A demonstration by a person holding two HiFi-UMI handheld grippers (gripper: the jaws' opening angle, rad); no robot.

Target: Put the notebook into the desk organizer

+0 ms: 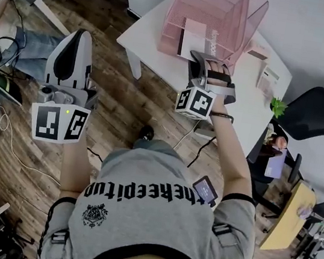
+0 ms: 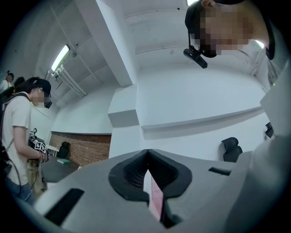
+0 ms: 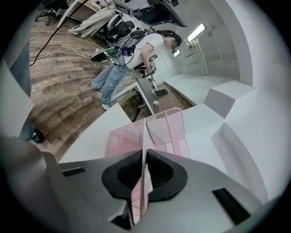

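A pink mesh desk organizer (image 1: 230,8) stands on the white table (image 1: 152,39). My right gripper (image 1: 208,60) is at its open front, shut on the near edge of the white notebook (image 1: 193,39), which reaches into the organizer. In the right gripper view the notebook (image 3: 144,150) shows edge-on between the pads of the right gripper (image 3: 144,175), with the organizer (image 3: 168,125) straight ahead. My left gripper (image 1: 79,36) is held over the wooden floor, well left of the table. It points upward, shut and holding nothing. In its own view the left gripper (image 2: 148,175) faces the ceiling.
On the table to the right of the organizer lie a small white box (image 1: 270,82) and a little green plant (image 1: 278,106). A black chair (image 1: 320,111) stands beyond the table. Cables cross the floor. Another person (image 3: 136,50) stands at a far desk.
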